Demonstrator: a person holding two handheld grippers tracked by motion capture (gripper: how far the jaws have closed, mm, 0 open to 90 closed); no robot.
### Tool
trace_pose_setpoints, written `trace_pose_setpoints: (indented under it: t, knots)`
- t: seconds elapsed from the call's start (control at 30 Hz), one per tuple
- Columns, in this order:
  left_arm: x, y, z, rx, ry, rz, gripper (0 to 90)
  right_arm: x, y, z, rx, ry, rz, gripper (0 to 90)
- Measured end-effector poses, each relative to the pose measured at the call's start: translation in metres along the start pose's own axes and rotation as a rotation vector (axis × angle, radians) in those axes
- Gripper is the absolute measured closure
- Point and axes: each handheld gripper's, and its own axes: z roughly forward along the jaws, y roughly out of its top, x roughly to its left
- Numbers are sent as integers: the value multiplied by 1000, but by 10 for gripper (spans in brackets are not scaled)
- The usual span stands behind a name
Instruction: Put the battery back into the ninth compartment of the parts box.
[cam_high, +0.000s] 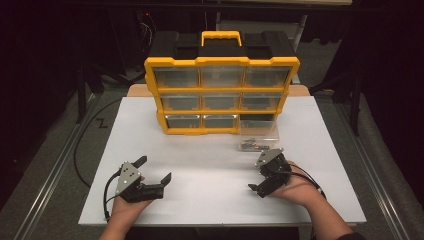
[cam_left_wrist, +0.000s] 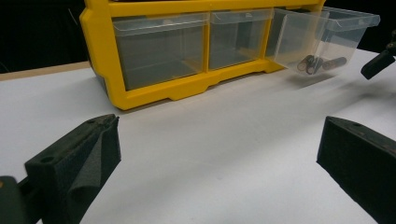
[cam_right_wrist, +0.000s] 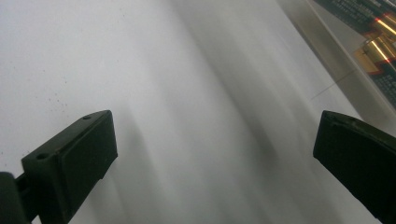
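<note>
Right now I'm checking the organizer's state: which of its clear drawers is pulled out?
The bottom-right drawer: it juts forward onto the table with batteries inside, while the other drawers sit flush in the yellow organizer.

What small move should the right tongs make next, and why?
Probably ease the right tongs forward toward the clear drawer. It stands pulled out of the yellow organizer at the bottom right slot, with batteries inside. The right tongs are open, empty and just short of it; the left tongs sit farther off.

One organiser (cam_high: 221, 65), nine drawers, two grippers.
</note>
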Motion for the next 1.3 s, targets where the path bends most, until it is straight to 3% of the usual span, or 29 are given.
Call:
trace_pose_setpoints:
  t: [0.47, 0.77, 0.83, 1.0, 1.3]
  knots:
    - [-1, 0, 1, 12, 6, 4, 1, 7, -14, 3, -202, -46, 119, 11]
    - [-2, 1, 4, 20, 5, 10, 1, 13, -22, -6, -389, -110, 209, 11]
    - [-3, 2, 5, 20, 5, 17, 1, 12, -26, -9, -447, -110, 249, 11]
    - [-2, 2, 5, 20, 26, 4, 1, 11, -32, -10, -460, -127, 271, 11]
    - [-2, 2, 11, 35, 37, 18, 1, 8, -37, -14, -483, -174, 277, 11]
